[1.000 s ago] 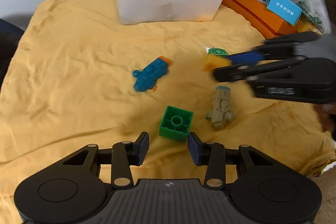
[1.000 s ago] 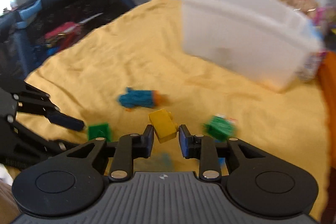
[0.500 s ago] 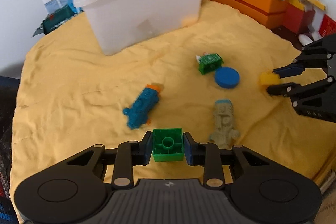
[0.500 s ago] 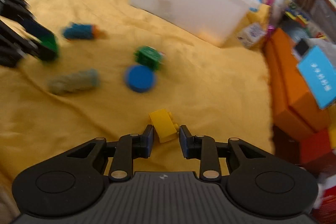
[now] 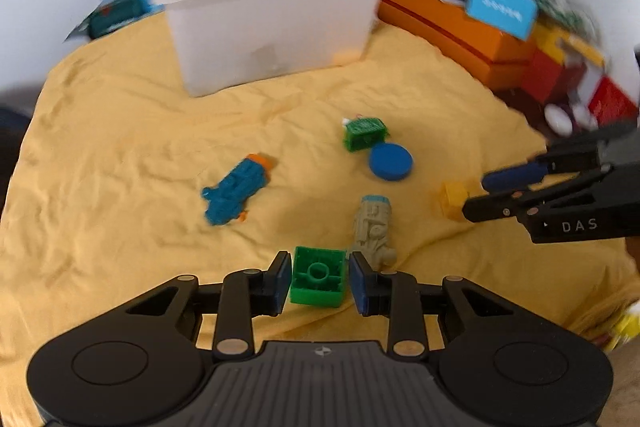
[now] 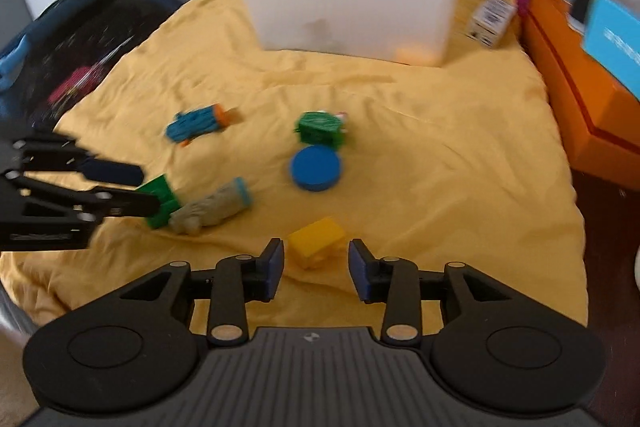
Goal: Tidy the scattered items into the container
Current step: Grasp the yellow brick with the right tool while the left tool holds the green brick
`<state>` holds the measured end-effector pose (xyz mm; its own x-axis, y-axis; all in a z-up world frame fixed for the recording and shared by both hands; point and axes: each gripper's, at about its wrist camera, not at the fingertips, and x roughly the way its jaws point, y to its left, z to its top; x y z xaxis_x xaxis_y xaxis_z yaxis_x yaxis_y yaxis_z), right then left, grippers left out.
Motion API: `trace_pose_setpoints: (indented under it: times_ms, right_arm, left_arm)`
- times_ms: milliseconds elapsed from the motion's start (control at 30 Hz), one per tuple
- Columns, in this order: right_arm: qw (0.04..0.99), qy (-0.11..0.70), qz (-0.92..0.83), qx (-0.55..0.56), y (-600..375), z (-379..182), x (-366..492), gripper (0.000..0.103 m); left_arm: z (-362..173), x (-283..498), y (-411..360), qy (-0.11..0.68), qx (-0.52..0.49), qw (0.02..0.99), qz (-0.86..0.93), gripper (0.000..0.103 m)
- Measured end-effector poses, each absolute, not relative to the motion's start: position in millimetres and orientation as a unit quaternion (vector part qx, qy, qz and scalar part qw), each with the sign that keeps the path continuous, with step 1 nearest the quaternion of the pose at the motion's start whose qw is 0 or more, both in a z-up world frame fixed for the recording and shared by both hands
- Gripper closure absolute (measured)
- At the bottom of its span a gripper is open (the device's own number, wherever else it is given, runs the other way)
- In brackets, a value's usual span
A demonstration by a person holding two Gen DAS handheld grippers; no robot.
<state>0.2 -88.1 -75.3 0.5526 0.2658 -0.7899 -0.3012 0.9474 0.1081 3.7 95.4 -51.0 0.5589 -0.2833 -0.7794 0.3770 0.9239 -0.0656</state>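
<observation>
Lying mid-cloth (image 6: 440,147), yellow brick (image 6: 316,242) between opening right gripper (image 6: 316,267) pads.

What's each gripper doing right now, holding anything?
Left gripper: shut on the green block.
Right gripper: jaws opening, the yellow block between them, not gripped.

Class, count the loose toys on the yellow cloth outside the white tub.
6: green brick between left gripper's pads, yellow brick between right gripper's opening jaws, grey figure, blue disc, green block, blue figure. Others may be hidden.
</observation>
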Motion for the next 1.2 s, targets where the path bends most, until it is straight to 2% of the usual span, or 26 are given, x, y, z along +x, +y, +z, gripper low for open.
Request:
trace_pose_setpoints:
  times_ms: [167, 267, 367, 433, 500, 633, 700, 767, 867, 1000, 1200]
  right_arm:
    - [0.879, 0.453, 0.148, 0.028, -101.7, -79.2, 3.6, 0.063]
    - [0.880, 0.451, 0.148, 0.028, -103.9, -79.5, 1.5, 0.062]
    - [0.880, 0.450, 0.150, 0.029, -106.8, -80.1, 1.3, 0.062]
    - [0.880, 0.450, 0.149, 0.032, -108.8, -80.1, 1.1, 0.062]
    - [0.880, 0.449, 0.151, 0.029, -108.8, -80.1, 0.2, 0.062]
    - [0.880, 0.449, 0.155, 0.022, -107.1, -82.2, 0.4, 0.062]
    - [0.882, 0.449, 0.146, 0.000, -102.6, -84.8, 2.6, 0.062]
    - [0.882, 0.448, 0.142, -0.004, -101.1, -84.3, 4.5, 0.062]
    - [0.881, 0.450, 0.144, 0.015, -103.0, -81.6, 6.1, 0.060]
    - [0.863, 0.468, 0.154, 0.111, -113.4, -85.9, 15.7, 0.060]
    - [0.848, 0.483, 0.118, 0.185, -122.6, -90.7, 24.4, 0.058]
  left_arm:
    - [-54.4, 13.7, 123.0, 0.449, -0.028, 0.879, -0.154, 0.067]
    - [-65.2, 26.2, 139.8, 0.478, -0.119, 0.855, -0.162, 0.067]
    - [-79.5, 32.4, 136.5, 0.507, -0.145, 0.830, -0.182, 0.064]
    - [-82.2, 30.0, 130.3, 0.505, -0.133, 0.834, -0.179, 0.075]
    - [-74.8, 24.3, 120.0, 0.492, -0.082, 0.850, -0.168, 0.075]
    - [-58.3, 13.4, 93.2, 0.429, 0.146, 0.883, -0.124, 0.075]
    - [-67.1, 14.9, 84.6, 0.422, 0.207, 0.875, -0.115, 0.074]
    - [-74.1, 14.6, 81.5, 0.428, 0.218, 0.868, -0.127, 0.074]
    - [-67.9, 7.9, 81.9, 0.435, 0.172, 0.870, -0.154, 0.071]
    - [-64.0, -2.3, 83.2, 0.439, 0.141, 0.869, -0.179, 0.071]
    - [-60.2, -14.5, 84.3, 0.429, 0.127, 0.874, -0.190, 0.071]
